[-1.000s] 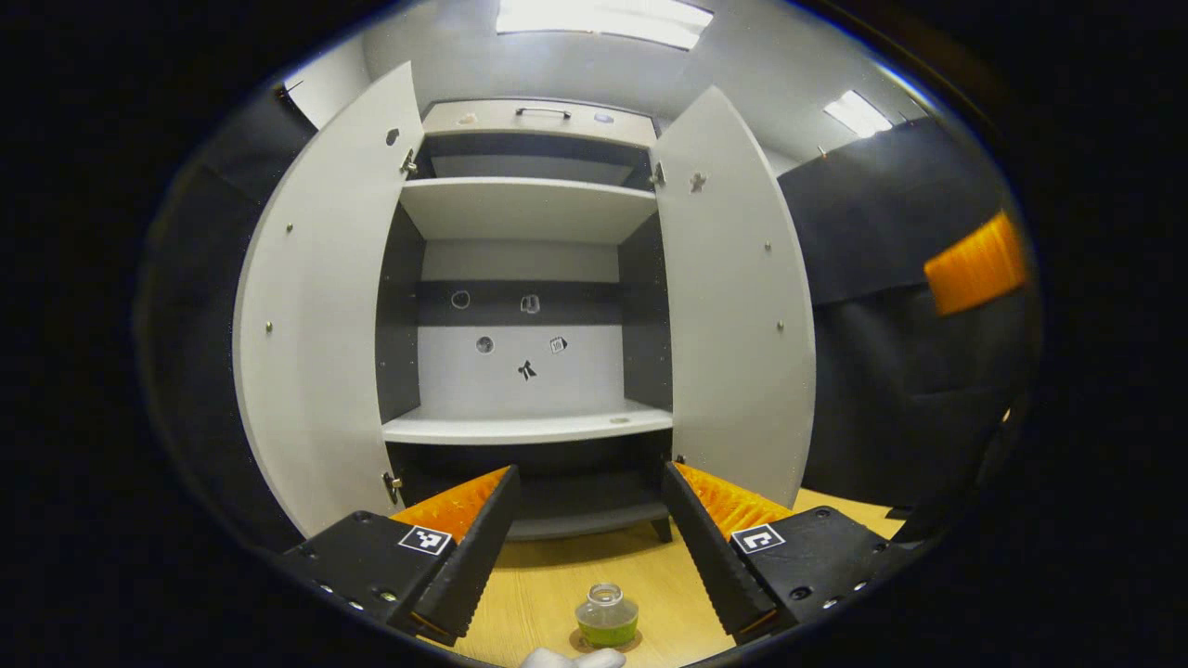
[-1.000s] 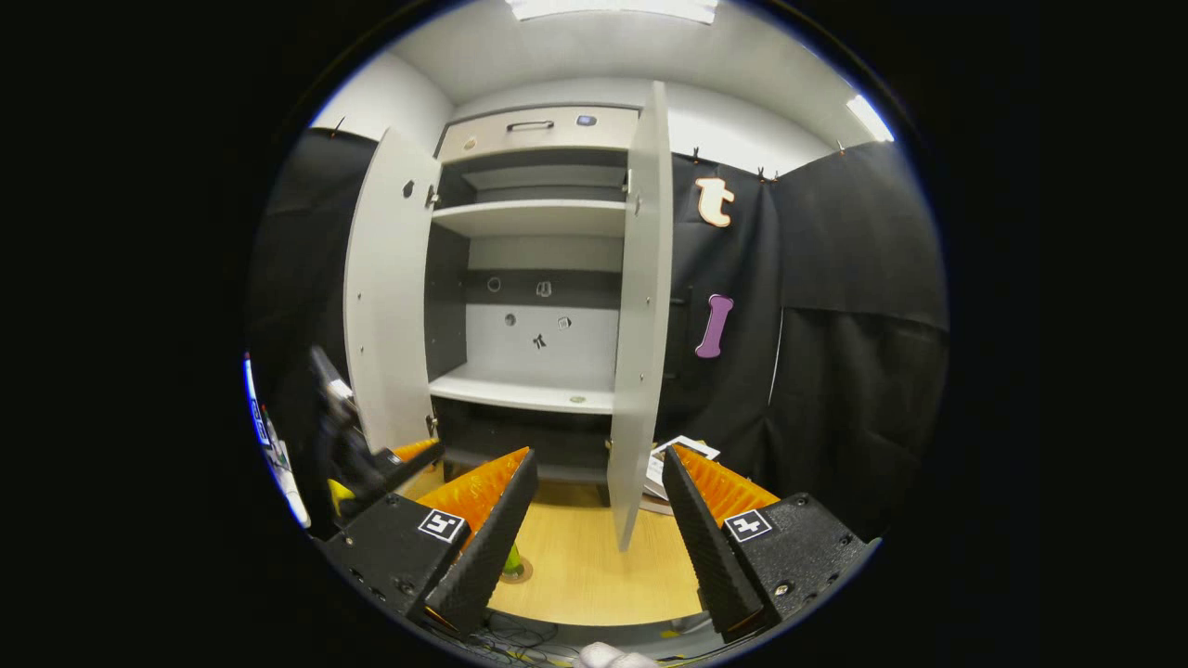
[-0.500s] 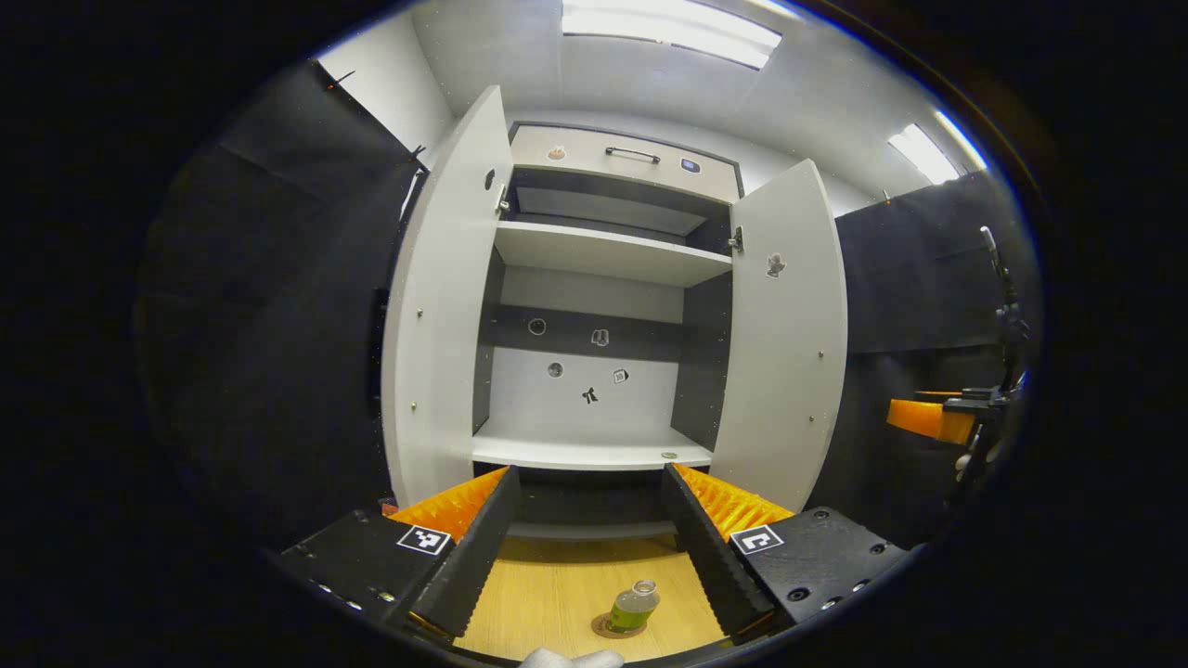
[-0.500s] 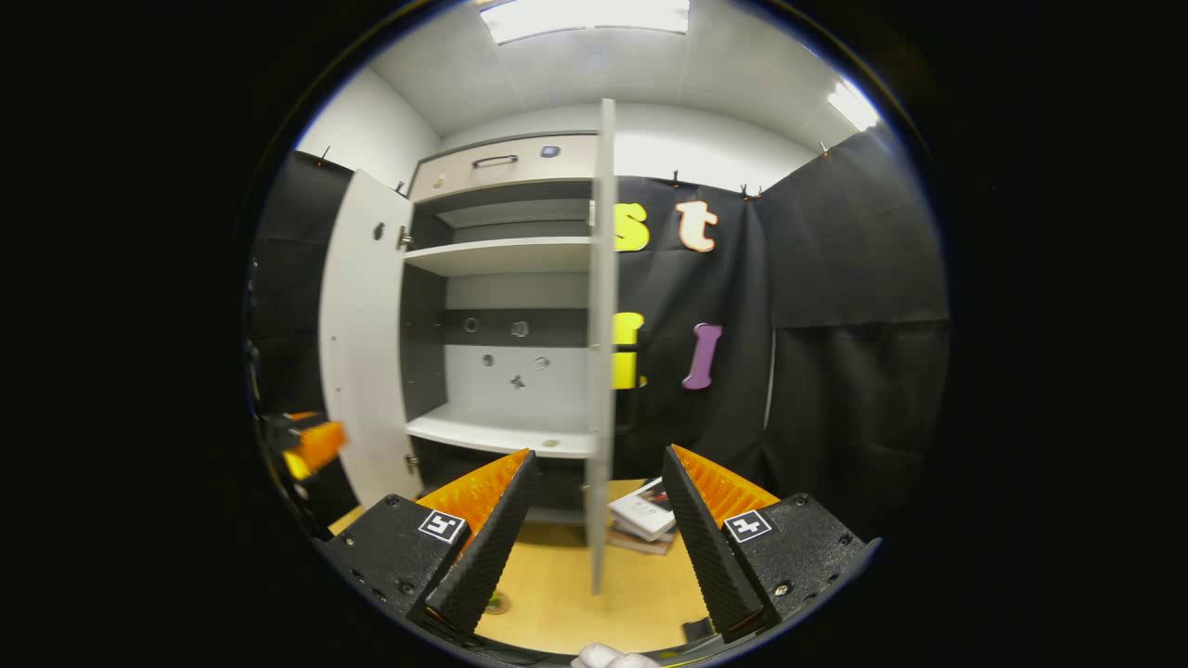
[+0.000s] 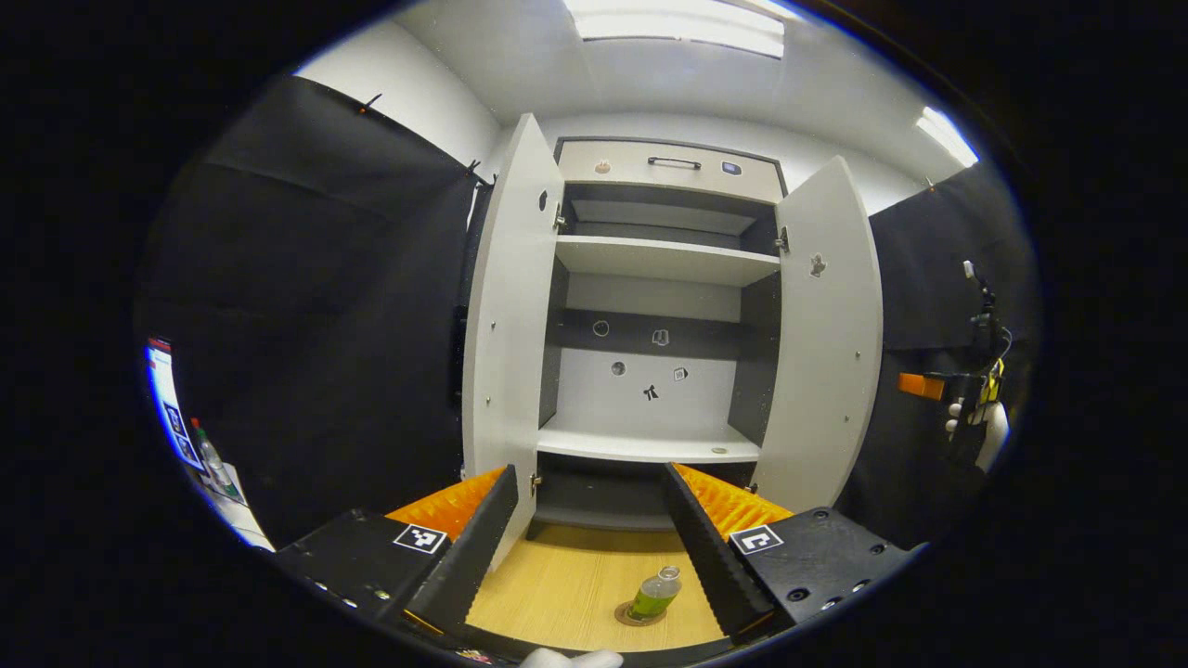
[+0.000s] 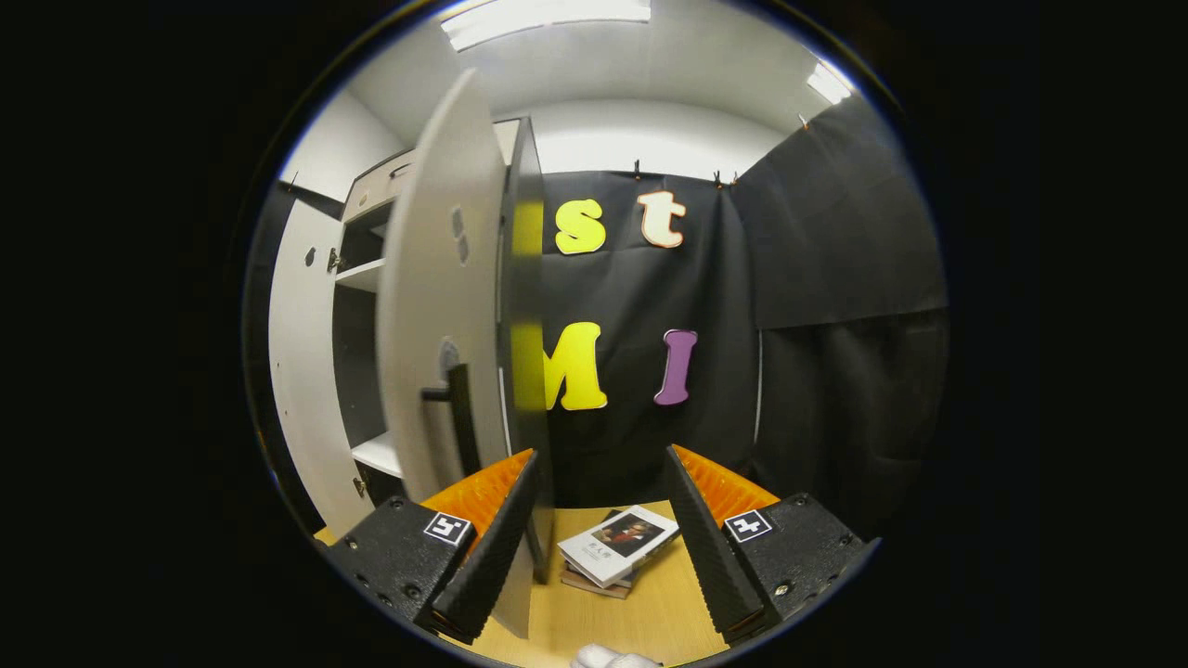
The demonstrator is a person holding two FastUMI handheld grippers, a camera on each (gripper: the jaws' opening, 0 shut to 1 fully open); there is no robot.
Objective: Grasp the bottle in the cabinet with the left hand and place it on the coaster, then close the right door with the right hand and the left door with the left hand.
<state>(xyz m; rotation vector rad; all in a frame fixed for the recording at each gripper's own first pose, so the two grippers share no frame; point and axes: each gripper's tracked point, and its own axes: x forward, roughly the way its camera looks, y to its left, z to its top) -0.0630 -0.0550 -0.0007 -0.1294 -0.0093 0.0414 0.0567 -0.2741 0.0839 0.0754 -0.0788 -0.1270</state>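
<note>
In the left gripper view, the left tool (image 5: 587,543) hangs above the wooden table (image 5: 557,594) with its fingers spread wide and nothing between them. Below and between the fingers, the bottle (image 5: 656,594) stands upright on the round coaster (image 5: 631,616), which lies on the table in front of the cabinet (image 5: 664,315). The bottle is clear with green liquid in its lower part. The cabinet is open, and the left door (image 5: 506,315) and the right door (image 5: 826,343) both swing outward toward the camera. The lower shelf (image 5: 640,447) carries a small round thing near its front edge, too small to tell what it is. A handle (image 5: 674,162) sits on the drawer front at the top of the cabinet. At the far right of this view, the right tool (image 5: 921,386) shows as a small blurred shape held by a gloved hand (image 5: 965,417), well apart from the right door.

In the right gripper view, the right tool (image 6: 601,543) is also spread wide and holds nothing. It is just beside the right door (image 6: 445,306), whose outer face and dark bar handle (image 6: 455,417) stand close on the left; the door's edge seems to pass near the left finger (image 6: 487,547), though touching cannot be told. A stack of books (image 6: 617,547) lies on the table (image 6: 650,622) between the fingers, farther off.
</note>
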